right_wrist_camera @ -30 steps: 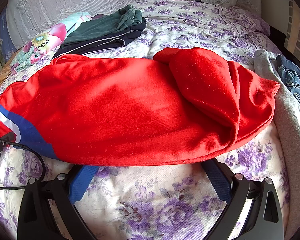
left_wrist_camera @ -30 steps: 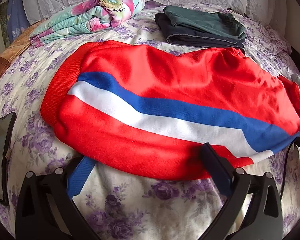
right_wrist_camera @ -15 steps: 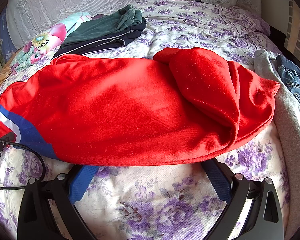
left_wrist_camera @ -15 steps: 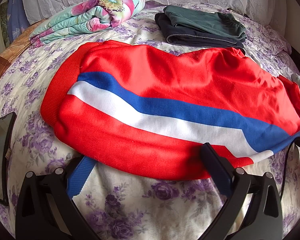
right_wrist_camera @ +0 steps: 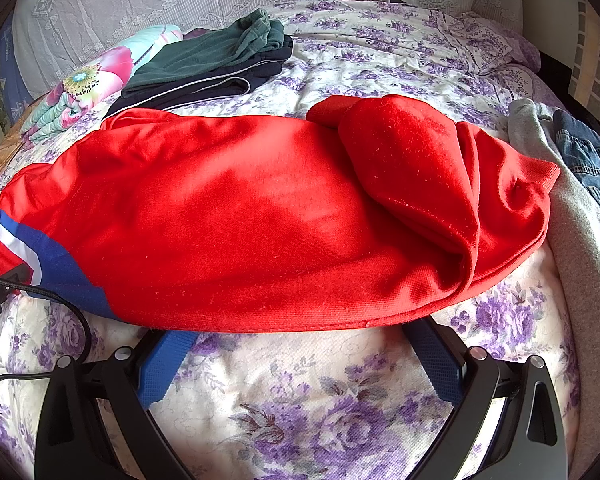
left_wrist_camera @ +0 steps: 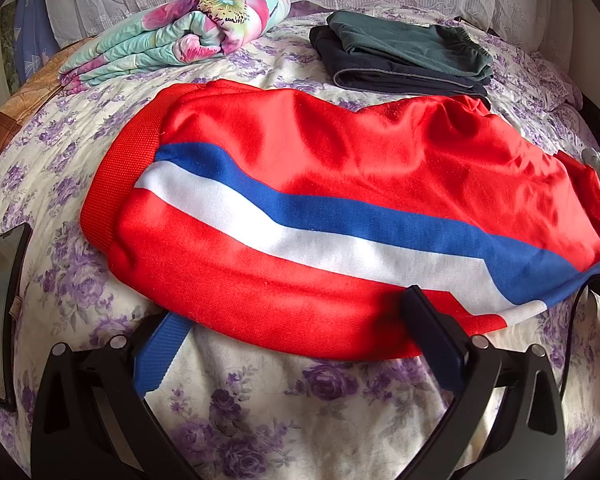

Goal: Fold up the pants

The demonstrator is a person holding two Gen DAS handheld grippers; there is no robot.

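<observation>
Red pants point(left_wrist_camera: 340, 168) with a blue and white stripe lie across the floral bed, waistband at the left in the left wrist view. In the right wrist view the red pants point(right_wrist_camera: 240, 208) show their leg end folded back in a hump at the right. My left gripper point(left_wrist_camera: 292, 320) is open at the pants' near edge; its left fingertip is under the cloth, its right fingertip lies on the cloth. My right gripper point(right_wrist_camera: 292, 328) is open, with both fingertips tucked under the near edge of the pants.
A rolled floral quilt point(left_wrist_camera: 180, 44) and folded dark green and navy clothes point(left_wrist_camera: 404, 56) lie at the back. A phone point(left_wrist_camera: 0, 312) lies at the left edge. A grey garment and jeans point(right_wrist_camera: 580, 200) lie at the right. A black cable point(right_wrist_camera: 60, 304) runs by the pants' left end.
</observation>
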